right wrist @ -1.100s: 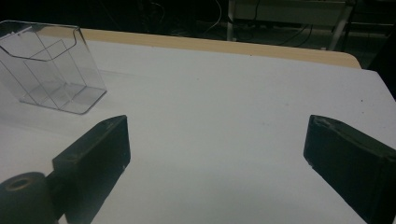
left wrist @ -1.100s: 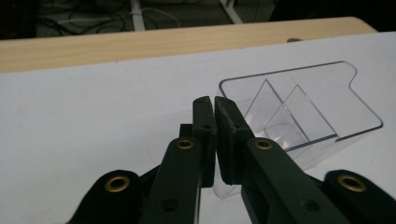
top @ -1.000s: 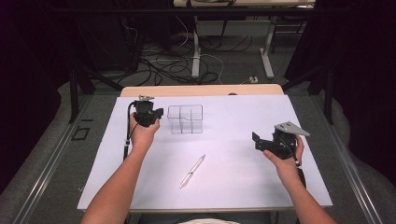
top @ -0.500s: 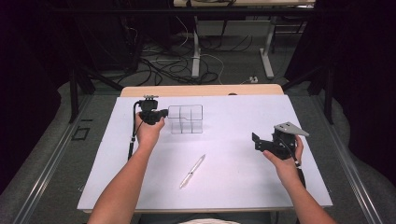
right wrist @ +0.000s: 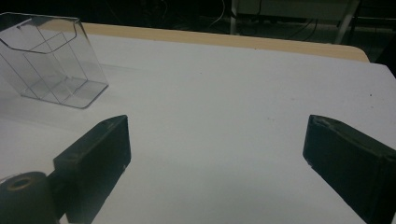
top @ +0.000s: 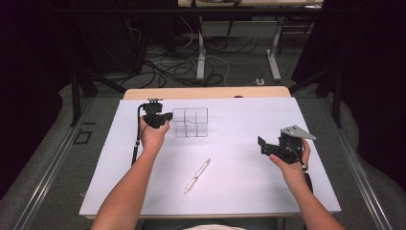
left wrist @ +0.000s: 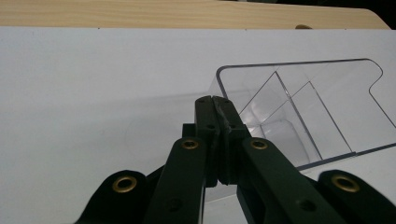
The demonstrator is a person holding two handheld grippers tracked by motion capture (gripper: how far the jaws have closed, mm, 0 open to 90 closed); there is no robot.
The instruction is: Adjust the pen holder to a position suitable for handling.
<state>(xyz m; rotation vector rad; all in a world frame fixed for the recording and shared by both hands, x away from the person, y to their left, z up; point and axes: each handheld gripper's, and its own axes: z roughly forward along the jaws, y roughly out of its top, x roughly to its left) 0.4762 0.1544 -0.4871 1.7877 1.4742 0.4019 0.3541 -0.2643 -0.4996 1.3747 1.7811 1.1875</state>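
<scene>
A clear plastic organizer (top: 190, 122) with several compartments stands on the white table sheet (top: 239, 120) at the back left of centre. My left gripper (top: 167, 116) is at its left side, and in the left gripper view the jaws of this gripper (left wrist: 215, 100) are pressed together on the left wall of the organizer (left wrist: 299, 102). My right gripper (top: 261, 143) hovers over the right part of the sheet with its jaws wide apart and nothing between them (right wrist: 217, 135). The organizer (right wrist: 51, 60) lies far off to its upper left.
A white pen (top: 197, 176) lies at a slant on the sheet near the front middle. The wooden table edge (top: 206, 92) runs along the back. Cables and desk legs (top: 201, 52) stand on the floor beyond.
My left gripper has shifted a little to the right, up to the organizer's left wall. The organizer, pen and right gripper have stayed put.
</scene>
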